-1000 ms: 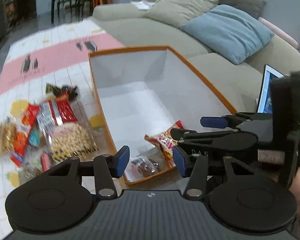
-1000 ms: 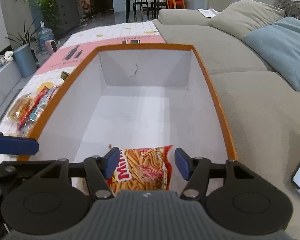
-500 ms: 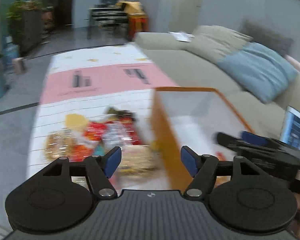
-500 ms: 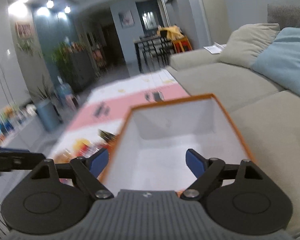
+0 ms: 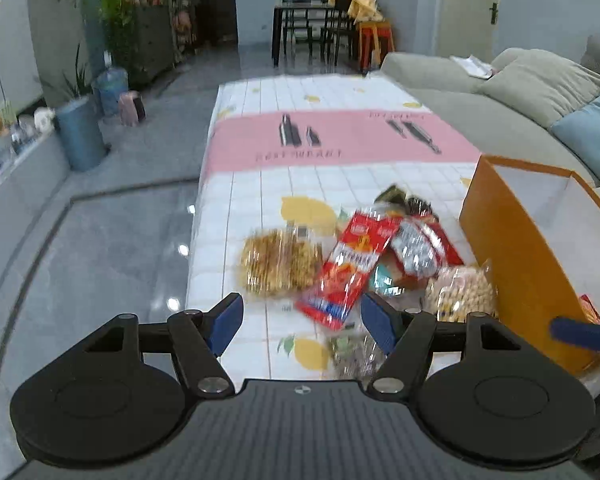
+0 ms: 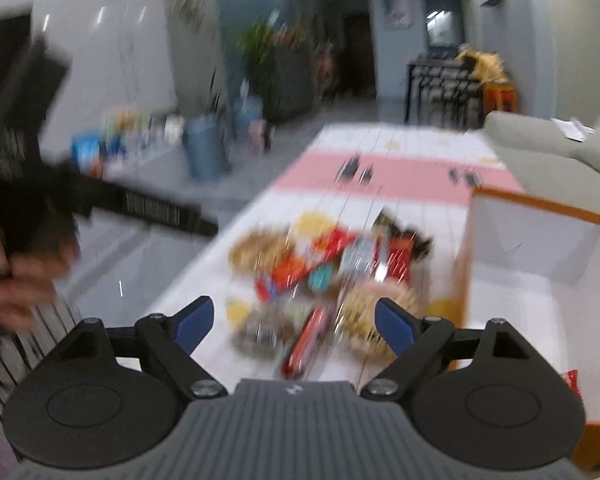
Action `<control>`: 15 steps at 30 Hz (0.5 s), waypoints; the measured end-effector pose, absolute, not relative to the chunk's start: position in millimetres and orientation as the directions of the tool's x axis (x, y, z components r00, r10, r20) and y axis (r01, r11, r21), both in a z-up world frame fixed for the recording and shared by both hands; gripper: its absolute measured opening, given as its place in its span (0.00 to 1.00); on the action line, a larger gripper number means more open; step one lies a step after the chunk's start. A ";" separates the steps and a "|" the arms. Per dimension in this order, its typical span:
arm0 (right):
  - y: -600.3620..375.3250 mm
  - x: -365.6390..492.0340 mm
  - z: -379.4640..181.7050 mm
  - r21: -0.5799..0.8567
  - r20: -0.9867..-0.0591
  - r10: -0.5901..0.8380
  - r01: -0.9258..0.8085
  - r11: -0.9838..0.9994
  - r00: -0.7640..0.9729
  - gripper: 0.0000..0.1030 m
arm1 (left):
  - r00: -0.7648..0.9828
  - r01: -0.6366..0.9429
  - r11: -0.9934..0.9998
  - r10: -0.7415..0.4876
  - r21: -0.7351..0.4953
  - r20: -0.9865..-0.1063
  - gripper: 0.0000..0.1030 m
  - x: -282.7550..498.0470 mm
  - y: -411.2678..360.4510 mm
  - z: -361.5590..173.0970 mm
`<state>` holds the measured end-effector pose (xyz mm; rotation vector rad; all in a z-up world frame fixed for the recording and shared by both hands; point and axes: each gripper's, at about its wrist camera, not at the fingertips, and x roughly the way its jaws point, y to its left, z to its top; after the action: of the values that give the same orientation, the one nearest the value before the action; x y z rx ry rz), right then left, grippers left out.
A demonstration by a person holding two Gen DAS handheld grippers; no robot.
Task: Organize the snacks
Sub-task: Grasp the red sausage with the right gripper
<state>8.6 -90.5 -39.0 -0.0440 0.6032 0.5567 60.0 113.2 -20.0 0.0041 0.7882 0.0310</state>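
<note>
Table [image 5: 260, 184] wears a white grid cloth with yellow lemon prints and a pink band [image 5: 340, 144] across the middle. Orange box [image 5: 516, 248], white inside, sits at the right edge, open top. Snack pile just left of it, touching the box wall: long red packet [image 5: 348, 268], round golden bag [image 5: 278, 266] on the left side of the pile, pale biscuit bag [image 5: 460, 294] against the box, silver-and-red packet [image 5: 422, 246], dark wrapper [image 5: 400, 198] on the far side. Far end of the table bare

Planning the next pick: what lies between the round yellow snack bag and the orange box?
In the left wrist view, between the round yellow snack bag and the orange box lie a long red packet, a silver-red packet and a pale biscuit bag.
</note>
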 end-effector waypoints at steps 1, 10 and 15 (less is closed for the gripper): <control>-81.7 12.5 -43.7 0.094 -0.578 0.466 -0.513 0.853 0.670 0.83 | 0.696 -0.027 1.000 0.024 0.007 -0.718 0.77 60.3 115.3 -23.2; -53.8 57.4 -92.9 0.167 -0.739 0.390 -0.412 0.896 0.549 0.44 | 0.632 -0.042 0.999 0.022 -0.005 -0.775 0.77 52.1 134.1 -39.3; -40.0 73.8 -110.9 0.175 -0.772 0.373 -0.393 0.903 0.514 0.44 | 0.620 -0.068 0.997 0.005 -0.047 -0.785 0.77 52.6 147.9 -42.0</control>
<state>73.8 -40.0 -110.9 -0.0228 0.9222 0.4602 52.6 147.9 -42.0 -0.0746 0.9012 0.0416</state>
